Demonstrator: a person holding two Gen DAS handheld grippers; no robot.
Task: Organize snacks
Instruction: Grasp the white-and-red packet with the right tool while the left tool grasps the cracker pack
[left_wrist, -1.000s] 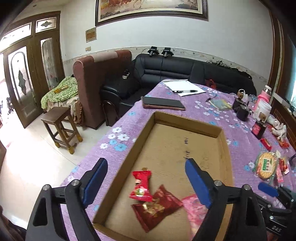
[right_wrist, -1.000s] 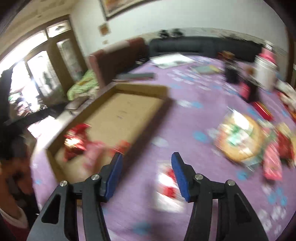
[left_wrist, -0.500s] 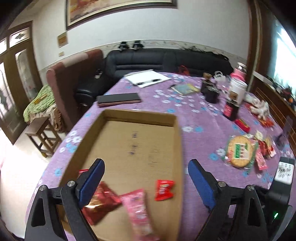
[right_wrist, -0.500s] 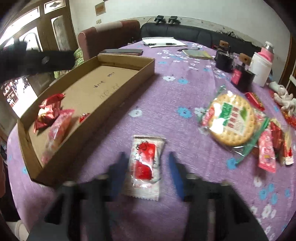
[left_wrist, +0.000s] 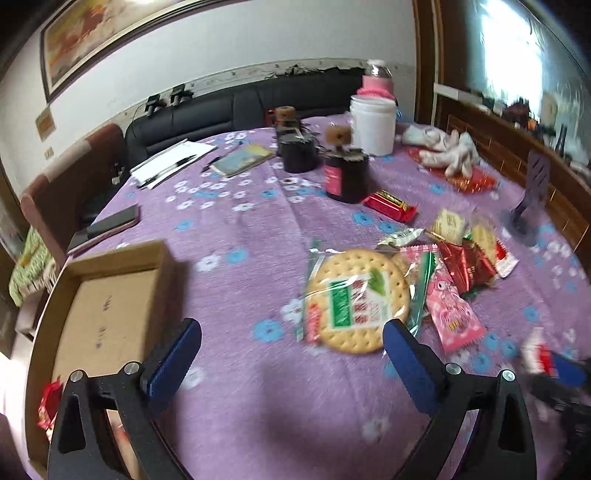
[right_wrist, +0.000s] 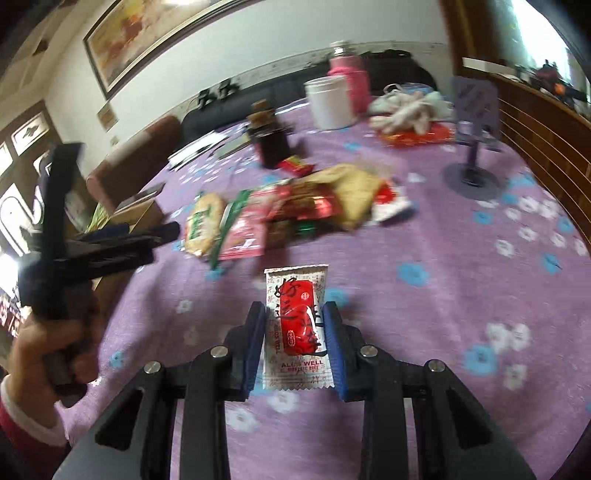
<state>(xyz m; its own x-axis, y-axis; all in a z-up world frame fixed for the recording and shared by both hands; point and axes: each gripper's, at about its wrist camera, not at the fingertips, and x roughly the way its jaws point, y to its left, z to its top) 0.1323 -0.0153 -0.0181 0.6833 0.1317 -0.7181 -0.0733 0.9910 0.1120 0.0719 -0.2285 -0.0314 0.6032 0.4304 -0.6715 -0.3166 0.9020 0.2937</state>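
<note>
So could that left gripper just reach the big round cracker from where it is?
Probably yes. The left gripper is open, and the big round cracker lies flat on the purple tablecloth just ahead of its right finger, nothing between. Other snacks crowd only the cracker's far side.

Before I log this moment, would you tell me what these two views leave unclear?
- Left wrist view: most of the cardboard box is cut off by the frame edge and hidden behind the open left gripper, so its contents cannot be counted.
- Right wrist view: the snack pile is motion-blurred; labels are unreadable.
- Right wrist view: the white-and-red packet sits between the right gripper fingers; lift off the tablecloth is unclear.
</note>
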